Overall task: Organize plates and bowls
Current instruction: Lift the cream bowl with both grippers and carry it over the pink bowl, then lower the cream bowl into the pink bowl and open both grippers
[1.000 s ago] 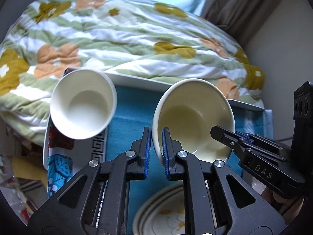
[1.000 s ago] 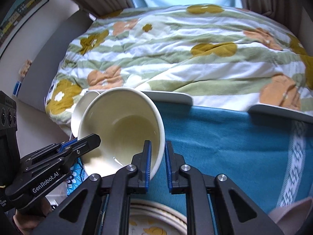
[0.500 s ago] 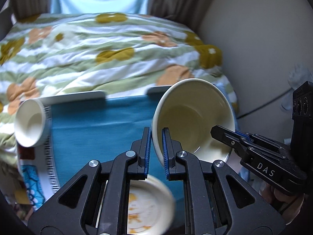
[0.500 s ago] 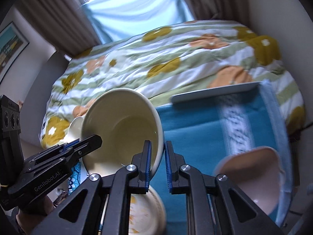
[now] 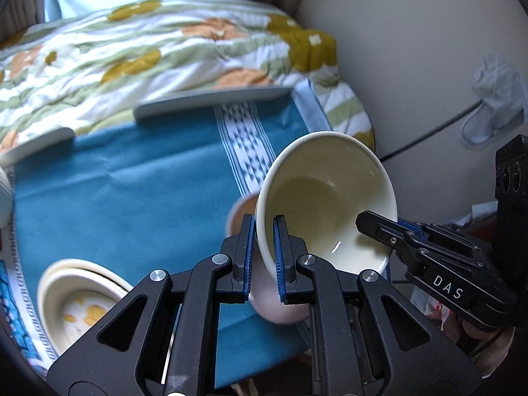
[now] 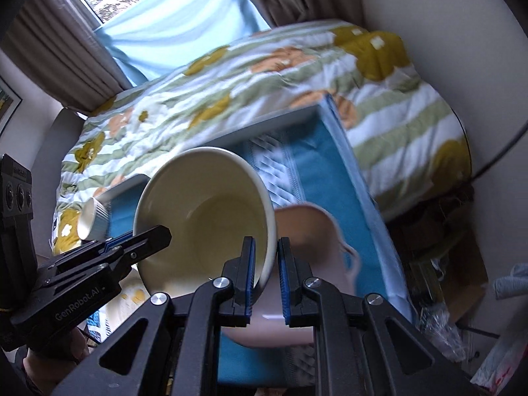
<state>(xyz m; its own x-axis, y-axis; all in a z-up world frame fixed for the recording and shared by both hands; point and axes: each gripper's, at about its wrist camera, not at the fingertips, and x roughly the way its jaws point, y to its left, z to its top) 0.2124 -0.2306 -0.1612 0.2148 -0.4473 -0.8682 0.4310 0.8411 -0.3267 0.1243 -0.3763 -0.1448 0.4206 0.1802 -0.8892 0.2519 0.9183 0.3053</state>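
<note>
A cream bowl (image 5: 325,198) is held tilted in the air by both grippers. My left gripper (image 5: 264,250) is shut on its left rim. My right gripper (image 6: 265,270) is shut on its right rim; the bowl also shows in the right wrist view (image 6: 204,211). Right below the bowl a pink bowl (image 6: 310,231) stands on the teal cloth, partly hidden in the left wrist view (image 5: 241,213). A stack of cream plates with a yellow pattern (image 5: 79,300) lies at the near left. A small white ribbed bowl (image 6: 94,219) sits at the far left.
The teal cloth (image 5: 115,191) covers a tray-like table with a white rim (image 5: 211,102), standing against a flowered quilt (image 5: 148,46). A wall (image 5: 412,49) and a cable are close on the right. Clutter lies on the floor at the right (image 6: 439,316).
Both grippers have carried the cream bowl to the right across the cloth. The pink bowl has come into view under it, and the white ribbed bowl has slid off to the left.
</note>
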